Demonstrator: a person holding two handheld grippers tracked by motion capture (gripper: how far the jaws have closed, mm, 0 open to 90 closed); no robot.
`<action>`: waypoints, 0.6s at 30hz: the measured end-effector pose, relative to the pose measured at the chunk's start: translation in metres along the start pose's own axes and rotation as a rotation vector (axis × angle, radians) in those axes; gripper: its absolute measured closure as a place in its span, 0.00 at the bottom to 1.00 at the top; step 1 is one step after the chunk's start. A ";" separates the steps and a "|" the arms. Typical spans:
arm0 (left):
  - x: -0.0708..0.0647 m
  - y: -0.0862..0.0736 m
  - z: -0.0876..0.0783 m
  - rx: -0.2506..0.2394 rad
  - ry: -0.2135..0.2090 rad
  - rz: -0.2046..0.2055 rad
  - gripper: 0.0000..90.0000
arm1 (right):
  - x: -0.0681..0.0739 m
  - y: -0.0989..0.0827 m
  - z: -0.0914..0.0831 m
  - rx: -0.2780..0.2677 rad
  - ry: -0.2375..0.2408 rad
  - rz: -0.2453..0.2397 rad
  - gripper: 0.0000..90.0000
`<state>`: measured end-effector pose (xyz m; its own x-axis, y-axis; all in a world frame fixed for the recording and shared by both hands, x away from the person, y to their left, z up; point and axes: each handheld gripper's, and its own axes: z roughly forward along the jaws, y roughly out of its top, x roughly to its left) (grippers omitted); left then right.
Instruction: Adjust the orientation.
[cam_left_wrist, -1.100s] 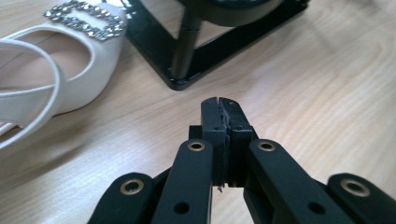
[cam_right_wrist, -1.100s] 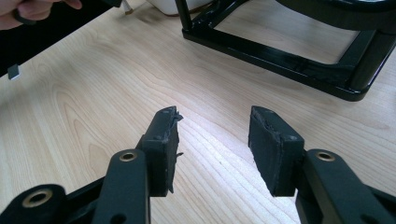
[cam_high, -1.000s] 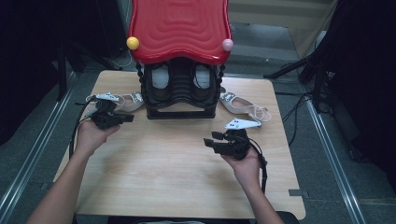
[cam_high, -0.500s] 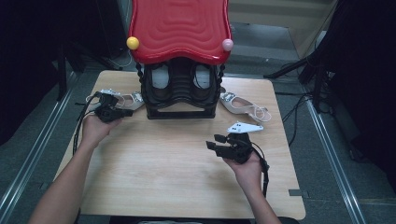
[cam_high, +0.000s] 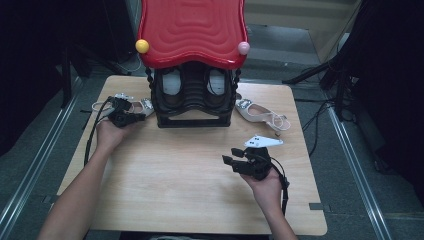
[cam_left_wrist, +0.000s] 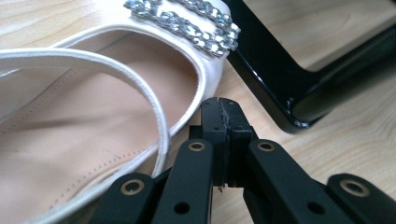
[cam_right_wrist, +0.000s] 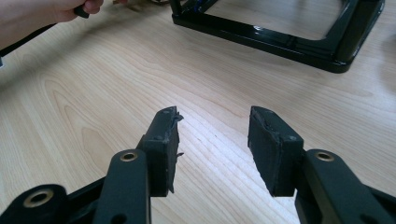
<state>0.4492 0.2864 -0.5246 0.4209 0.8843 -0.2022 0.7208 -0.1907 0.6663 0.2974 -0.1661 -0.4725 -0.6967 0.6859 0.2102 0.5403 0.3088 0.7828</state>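
Observation:
A white strappy shoe with a jewelled buckle lies on the wooden table, left of a black shoe rack. My left gripper is shut with nothing between its jaws. Its tips rest against the outside of the shoe's rim, close to the rack's base bar. My right gripper is open over bare wood at the table's right front, seen also from above. A second white shoe lies right of the rack.
The rack carries a red wavy top with a yellow ball and a pink ball. Two more shoes sit inside it. Cables trail from both grippers. Dark floor and rails surround the table.
My left gripper has moved in toward the white shoe beside the rack and come lower. My right gripper has stayed where it was, still open.

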 end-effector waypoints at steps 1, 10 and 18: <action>-0.001 0.002 0.001 0.002 0.016 0.002 1.00 | -0.001 -0.001 -0.001 -0.004 -0.003 -0.002 0.60; -0.004 0.009 0.004 -0.023 -0.006 -0.021 1.00 | -0.002 -0.004 -0.005 -0.011 -0.020 0.012 0.60; -0.008 0.003 -0.022 -0.016 -0.037 0.007 1.00 | -0.003 -0.003 -0.004 -0.012 -0.011 0.005 0.60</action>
<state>0.4359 0.2884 -0.5052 0.4464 0.8664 -0.2238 0.7089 -0.1897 0.6793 0.2961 -0.1719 -0.4727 -0.6884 0.6949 0.2078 0.5381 0.2972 0.7888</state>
